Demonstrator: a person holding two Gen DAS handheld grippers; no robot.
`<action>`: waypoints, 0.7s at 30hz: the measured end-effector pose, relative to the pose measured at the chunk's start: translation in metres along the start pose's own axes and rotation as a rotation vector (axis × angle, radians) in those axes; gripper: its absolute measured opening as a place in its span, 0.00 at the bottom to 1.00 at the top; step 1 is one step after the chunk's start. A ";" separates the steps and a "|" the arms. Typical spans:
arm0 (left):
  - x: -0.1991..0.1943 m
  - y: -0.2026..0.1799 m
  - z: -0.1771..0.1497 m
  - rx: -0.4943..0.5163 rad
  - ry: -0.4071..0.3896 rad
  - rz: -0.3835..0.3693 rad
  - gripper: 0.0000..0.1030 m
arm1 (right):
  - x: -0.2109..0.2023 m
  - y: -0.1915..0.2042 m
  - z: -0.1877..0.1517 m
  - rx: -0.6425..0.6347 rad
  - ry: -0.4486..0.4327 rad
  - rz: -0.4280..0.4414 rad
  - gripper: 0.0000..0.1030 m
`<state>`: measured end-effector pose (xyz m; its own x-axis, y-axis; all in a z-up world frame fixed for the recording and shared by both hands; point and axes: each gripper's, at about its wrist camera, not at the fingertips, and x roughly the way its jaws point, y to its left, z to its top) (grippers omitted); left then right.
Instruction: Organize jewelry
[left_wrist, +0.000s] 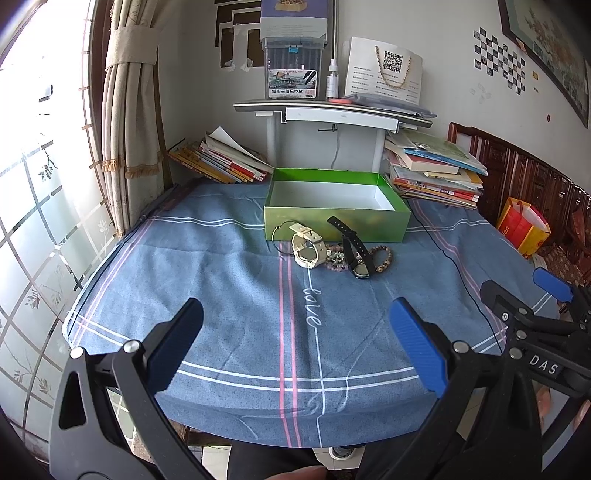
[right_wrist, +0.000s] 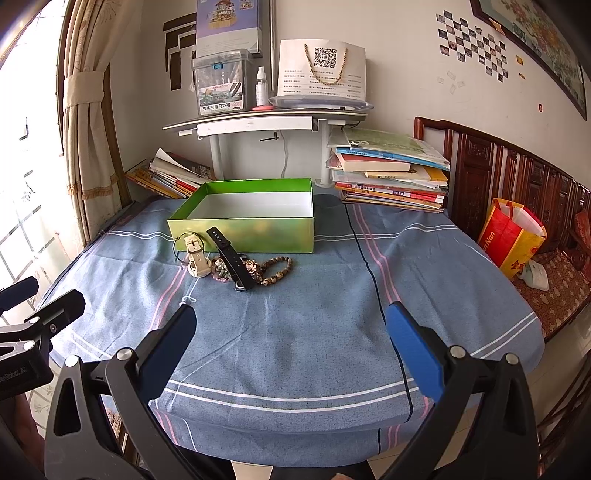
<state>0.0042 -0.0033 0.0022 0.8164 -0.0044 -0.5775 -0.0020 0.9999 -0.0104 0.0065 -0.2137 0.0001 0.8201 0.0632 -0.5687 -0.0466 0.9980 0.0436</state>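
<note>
The open green cardboard box sits far ahead of my grippers, and I see only its white inside. Just in front of it lie a cream plastic watch, a black strap watch and brown bead bracelets on the blue striped cloth. My left gripper and right gripper are both wide open, holding nothing. Book stacks sit behind.
</note>
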 end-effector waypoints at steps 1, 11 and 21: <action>0.000 0.000 0.000 0.001 0.000 0.000 0.97 | 0.000 -0.001 0.000 0.000 0.001 -0.001 0.97; 0.004 -0.002 -0.007 0.011 -0.027 -0.056 0.97 | -0.005 0.000 -0.005 -0.042 -0.075 0.065 0.97; 0.019 -0.006 -0.013 0.049 -0.058 0.012 0.97 | 0.036 0.014 -0.015 -0.168 -0.021 0.146 0.97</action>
<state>0.0120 -0.0094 -0.0196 0.8487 0.0067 -0.5288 0.0149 0.9992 0.0366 0.0263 -0.1975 -0.0321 0.8094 0.2087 -0.5490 -0.2584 0.9659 -0.0138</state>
